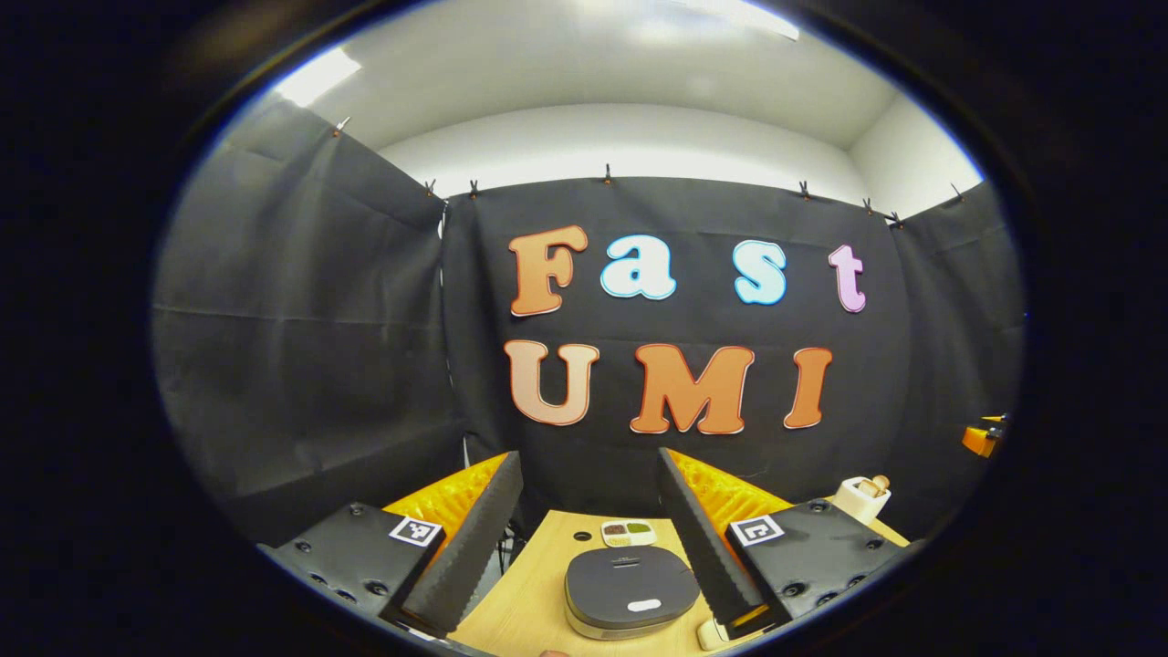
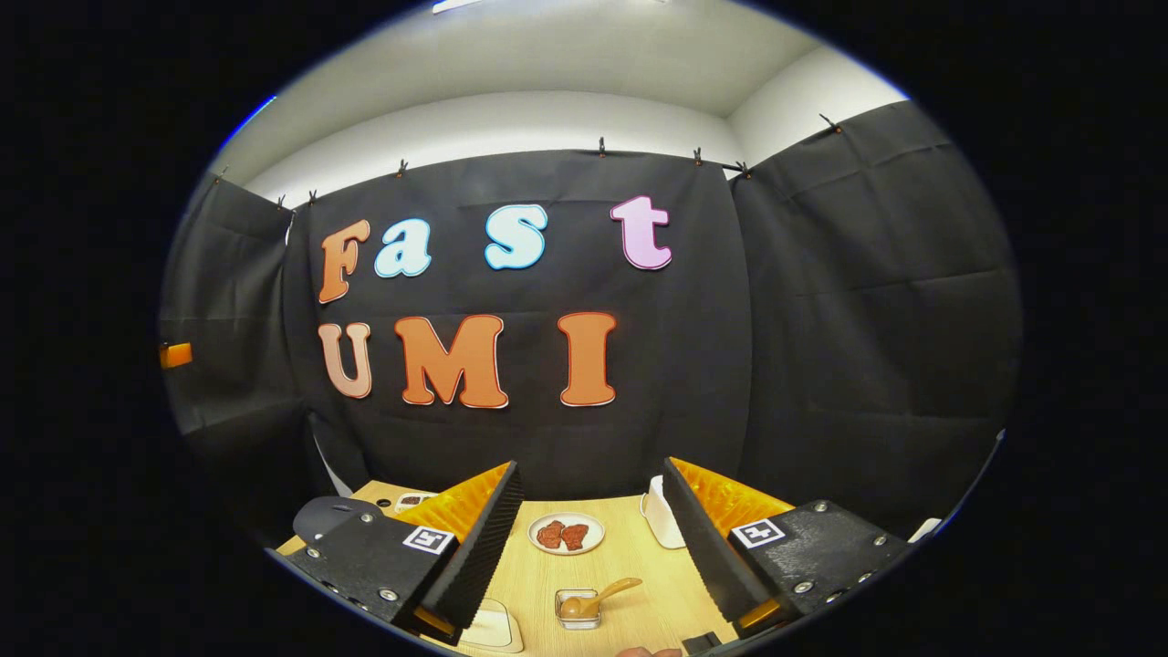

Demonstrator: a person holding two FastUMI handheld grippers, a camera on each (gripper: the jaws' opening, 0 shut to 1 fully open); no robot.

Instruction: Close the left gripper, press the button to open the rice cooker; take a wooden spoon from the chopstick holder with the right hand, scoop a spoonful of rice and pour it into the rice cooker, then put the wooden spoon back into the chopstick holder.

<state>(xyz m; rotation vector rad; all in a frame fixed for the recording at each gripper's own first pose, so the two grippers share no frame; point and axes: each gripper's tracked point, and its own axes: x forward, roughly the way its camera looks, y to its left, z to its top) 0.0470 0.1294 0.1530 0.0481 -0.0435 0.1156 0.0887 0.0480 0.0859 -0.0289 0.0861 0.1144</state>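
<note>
Light wooden table [image 1: 538,593] carries everything. Dark grey, rounded-square rice cooker with a cream base [image 1: 630,591] sits centred below the left gripper [image 1: 589,547], lid down, pale oval button [image 1: 644,605] on the near side of the lid. Left gripper hangs above it with fingers spread wide, holding nothing. Risk: the task wants the fingers brought together before pressing; pushed down as they are, they would likely straddle the button or skid on the smooth lid, and the cooker would stay shut.

Right gripper [image 2: 593,538] is also spread wide and empty, above the table. White round plate with two reddish pieces [image 2: 566,534] lies beyond it.

Cream chopstick holder [image 1: 860,498] stands at the far right of the table in the left gripper view, something wooden sticking up from it; too small to tell what.

Small clear square container [image 2: 578,610] lies close below the right gripper, with a light wooden spoon [image 2: 598,598] resting in it: bowl down inside, long axis running up toward the right in that view, handle tip pointing away over the rim. Risk: a grab near the bowl could tip the light container.
</note>
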